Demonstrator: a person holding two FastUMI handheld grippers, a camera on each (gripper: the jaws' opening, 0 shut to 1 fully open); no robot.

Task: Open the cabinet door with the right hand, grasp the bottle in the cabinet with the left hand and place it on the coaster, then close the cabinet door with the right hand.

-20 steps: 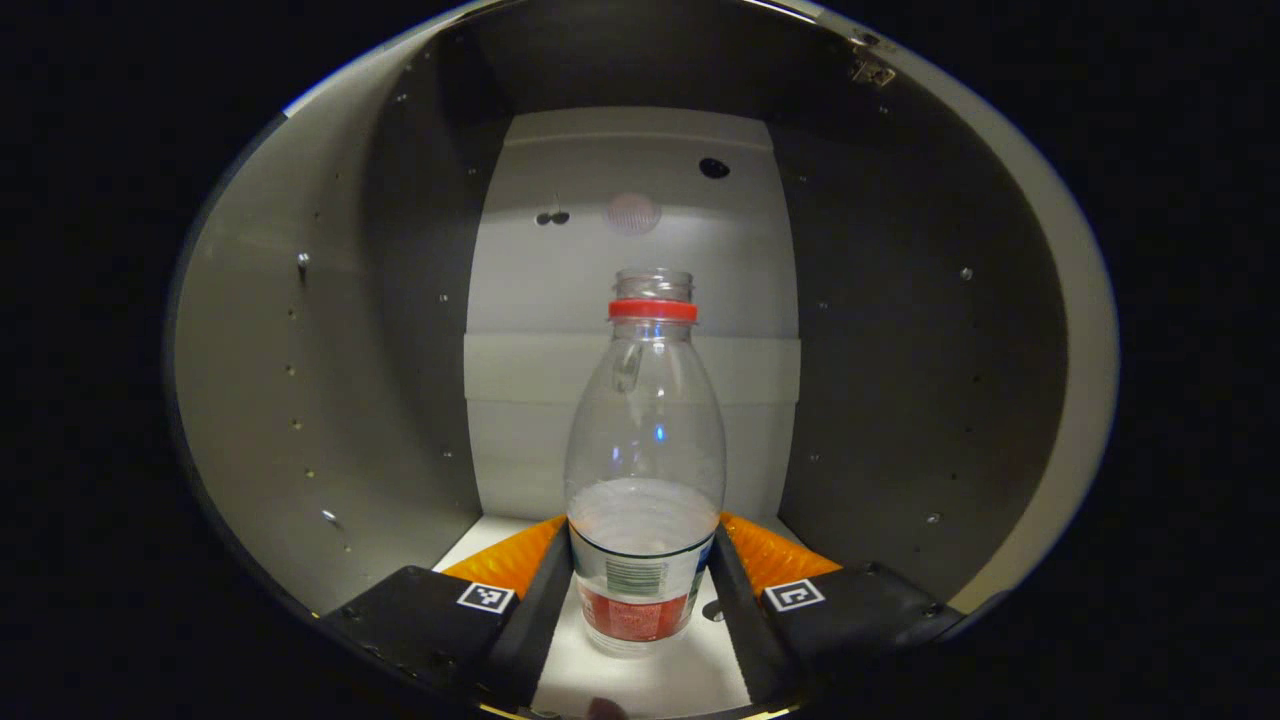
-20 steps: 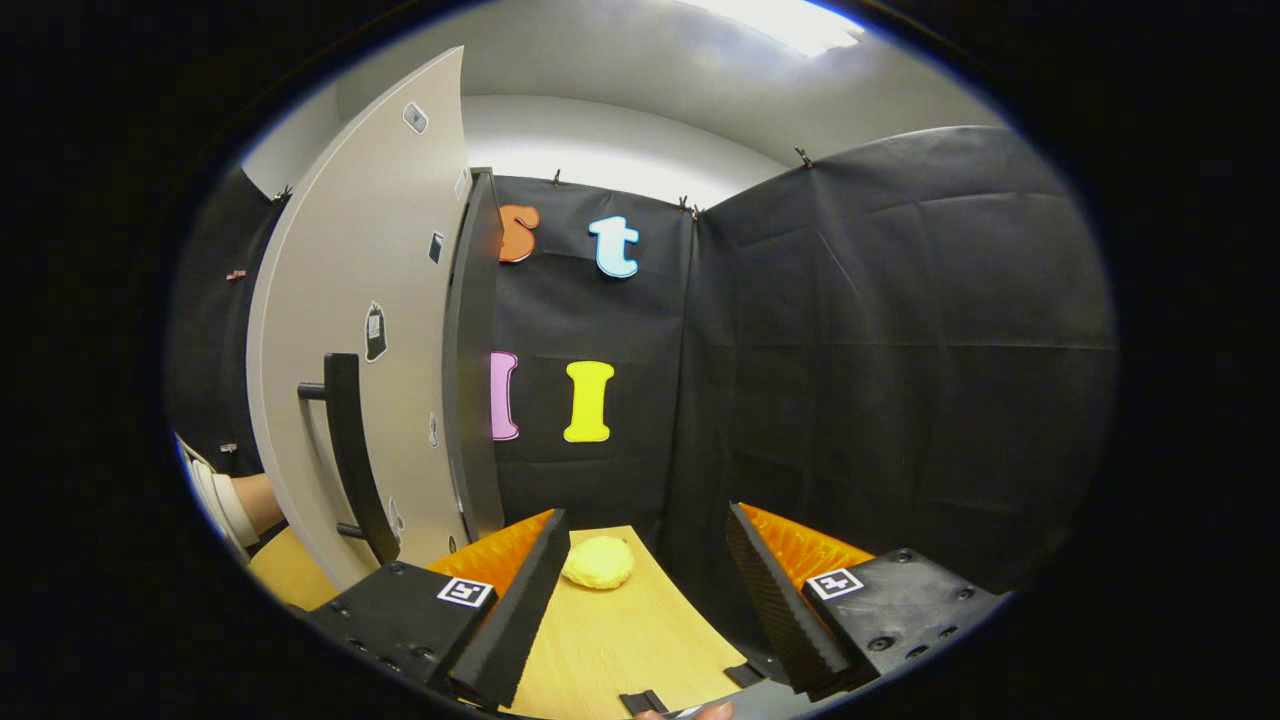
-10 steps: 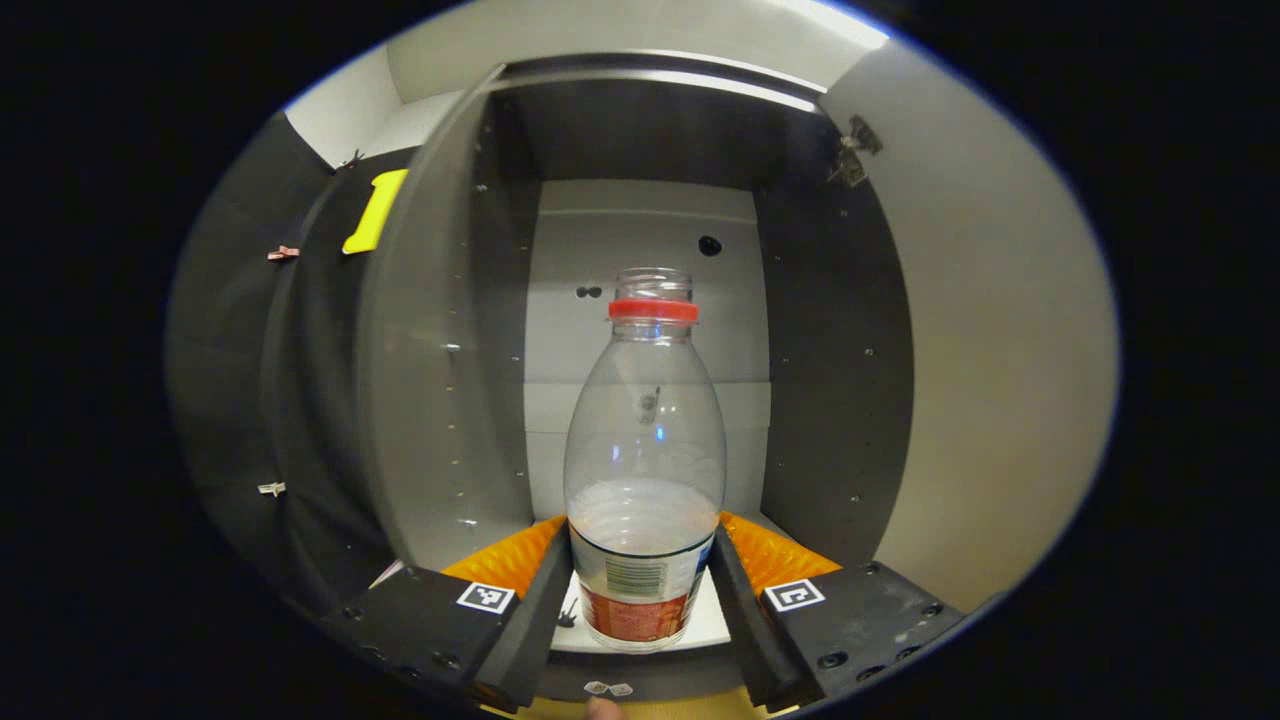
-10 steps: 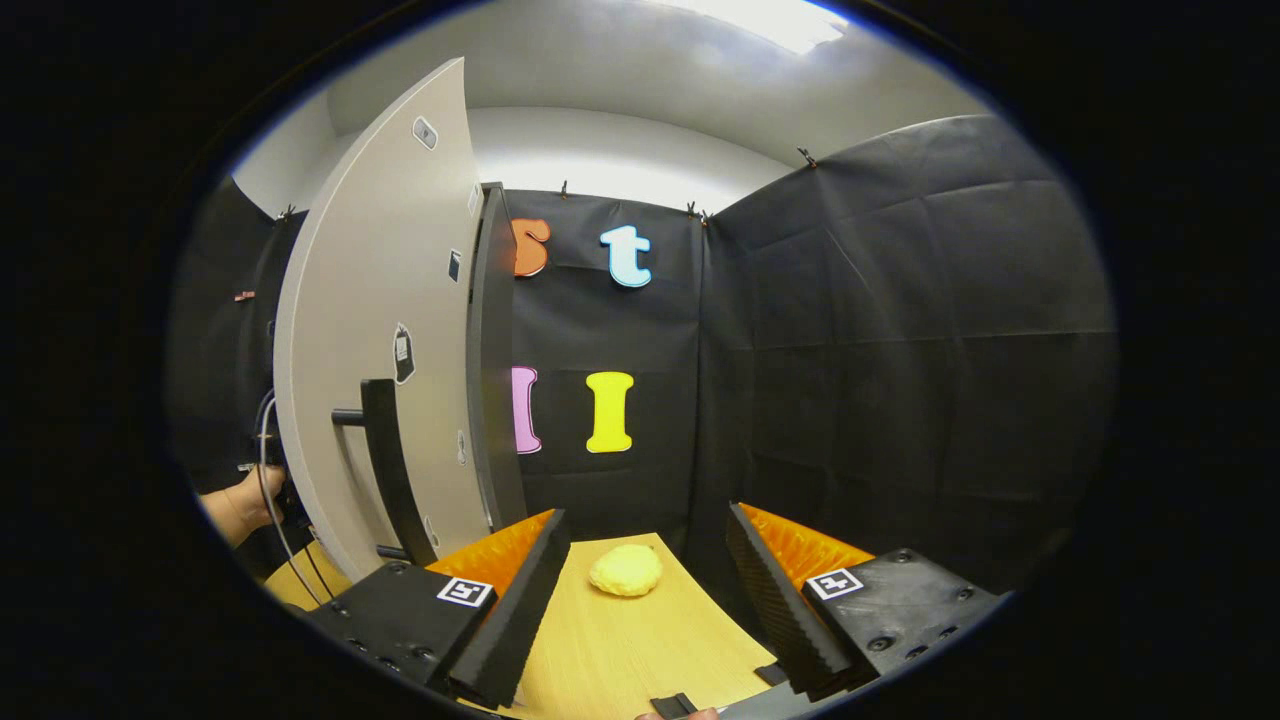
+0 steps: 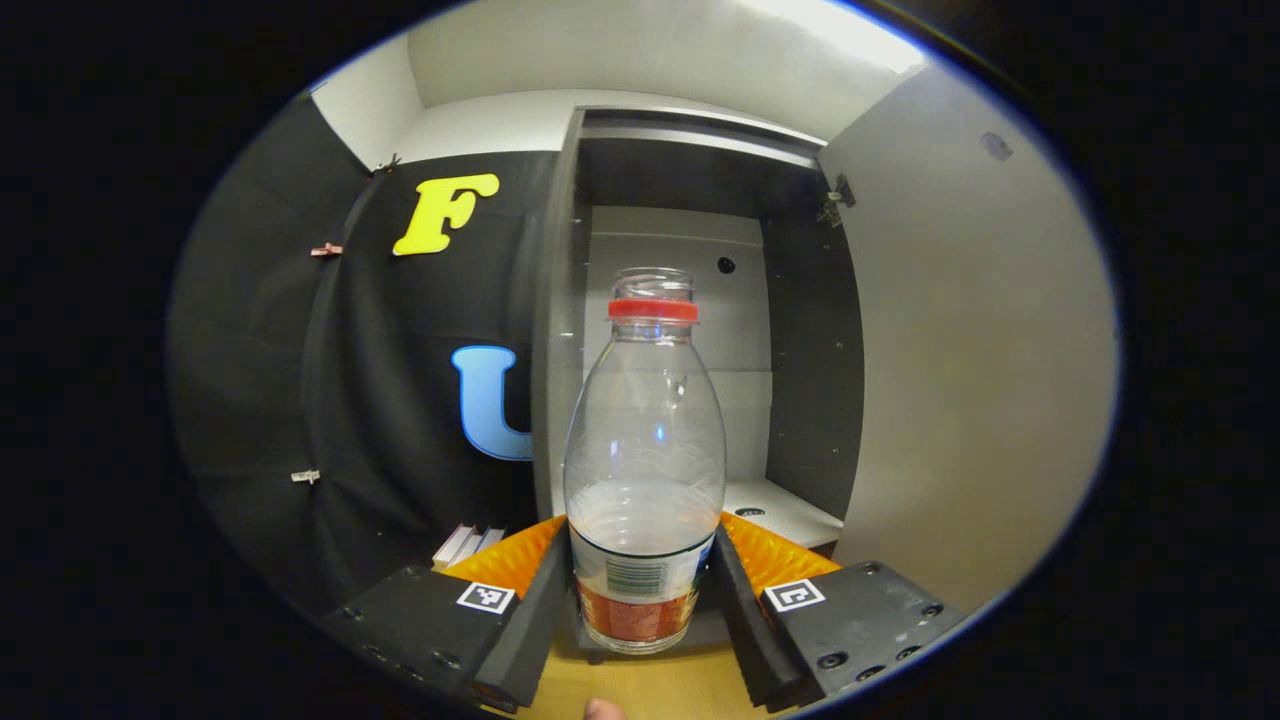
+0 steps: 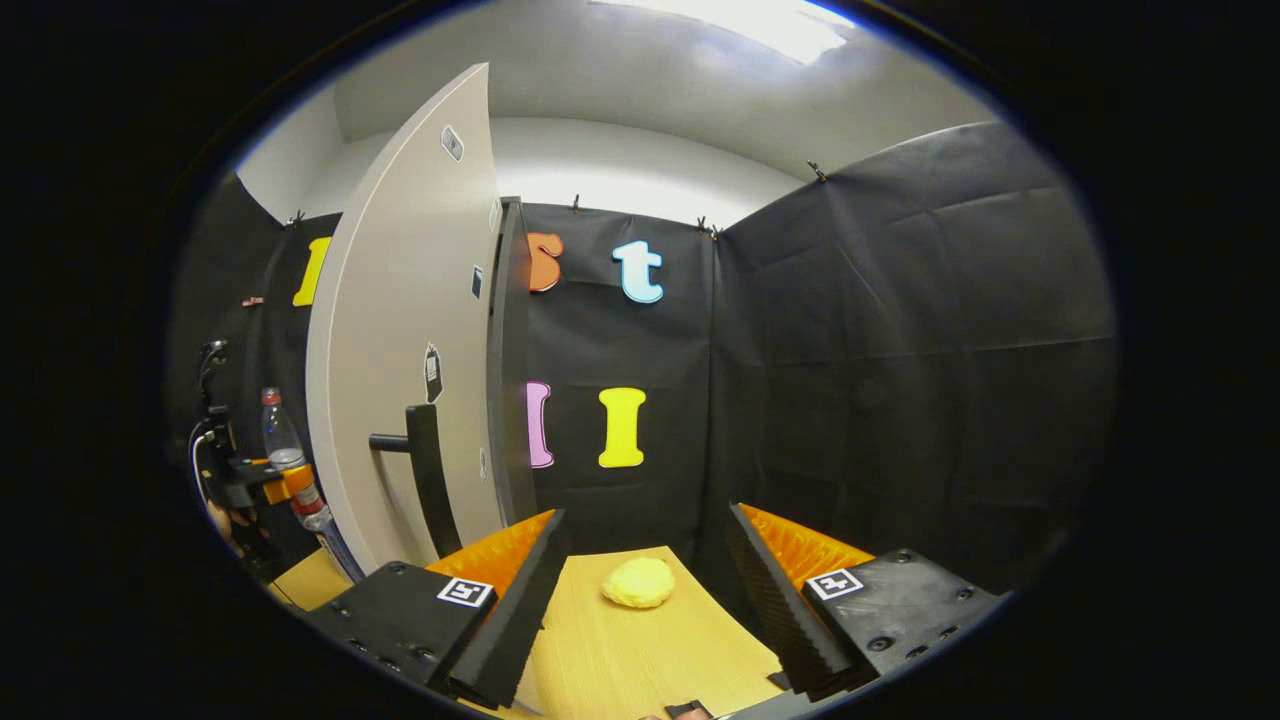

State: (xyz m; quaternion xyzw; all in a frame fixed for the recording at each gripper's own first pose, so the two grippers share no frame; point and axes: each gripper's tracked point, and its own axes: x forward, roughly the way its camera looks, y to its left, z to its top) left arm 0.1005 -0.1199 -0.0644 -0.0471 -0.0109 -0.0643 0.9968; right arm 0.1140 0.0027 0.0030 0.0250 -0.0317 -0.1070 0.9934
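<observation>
step: carrying bottle (image 5: pixel 645 470) to coaster | my left gripper (image 5: pixel 640 590) pinches it — right gripper (image 6: pixel 640 590) spread | next: find coaster, lower upright

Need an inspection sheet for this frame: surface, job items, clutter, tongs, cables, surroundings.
Surface: wooden tabletop, bare around the yellow lump.
Job's things: bottle uncapped, red neck ring, upright, out of the cabinet; cabinet door open, black handle free; coaster not identified.
Clutter: yellow lump on the tabletop.
Tongs: left tongs shut on the bottle's lower body; right tongs open, holding nothing.
Cables: one by the left tongs' rig.
Surroundings: black cloth wall, white ceiling.
</observation>
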